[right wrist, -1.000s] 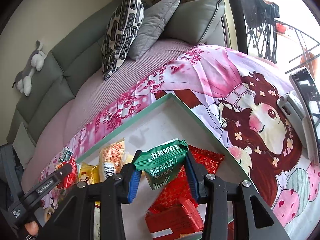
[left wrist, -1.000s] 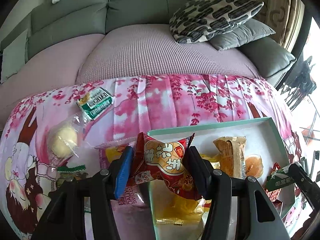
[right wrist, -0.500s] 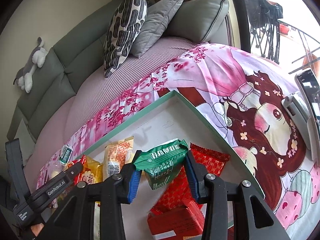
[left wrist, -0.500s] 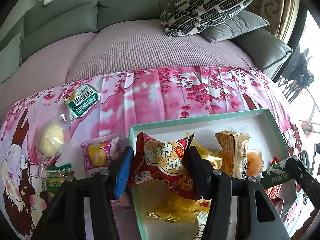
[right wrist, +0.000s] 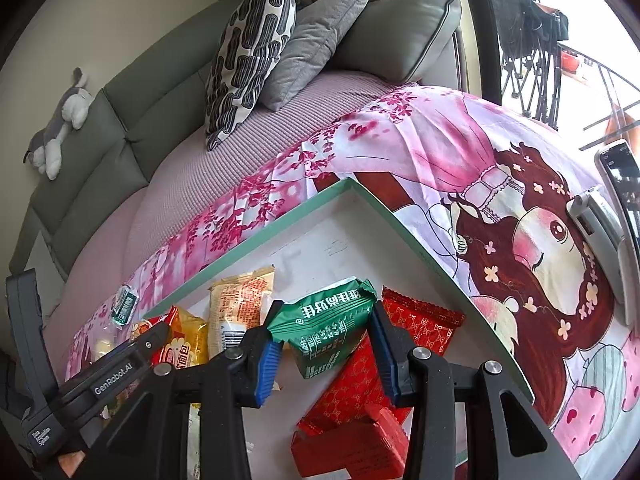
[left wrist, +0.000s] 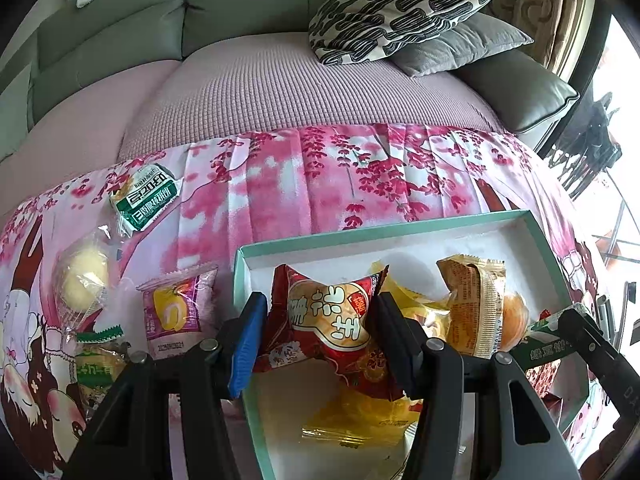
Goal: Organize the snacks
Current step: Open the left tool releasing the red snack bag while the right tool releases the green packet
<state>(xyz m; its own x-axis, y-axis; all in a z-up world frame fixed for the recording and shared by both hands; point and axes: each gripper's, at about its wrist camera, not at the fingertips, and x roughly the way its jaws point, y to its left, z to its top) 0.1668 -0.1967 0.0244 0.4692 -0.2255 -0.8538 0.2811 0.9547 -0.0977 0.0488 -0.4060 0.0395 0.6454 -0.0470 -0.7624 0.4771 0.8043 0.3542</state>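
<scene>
Box (left wrist: pixel 384 228) nearer; left tongs (left wrist: pixel 316 320) pinch red packet (left wrist: pixel 332 320).

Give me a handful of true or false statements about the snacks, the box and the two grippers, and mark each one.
1. The left gripper is shut on a red packet. True.
2. The right gripper holds a yellow packet. False: it holds a green packet.
3. The purple packet lies inside the teal box. False: it lies on the pink cloth, left of the box.
4. Red packets lie in the box. True.
5. The patterned pillow lies in the box. False: it is on the sofa.
</scene>
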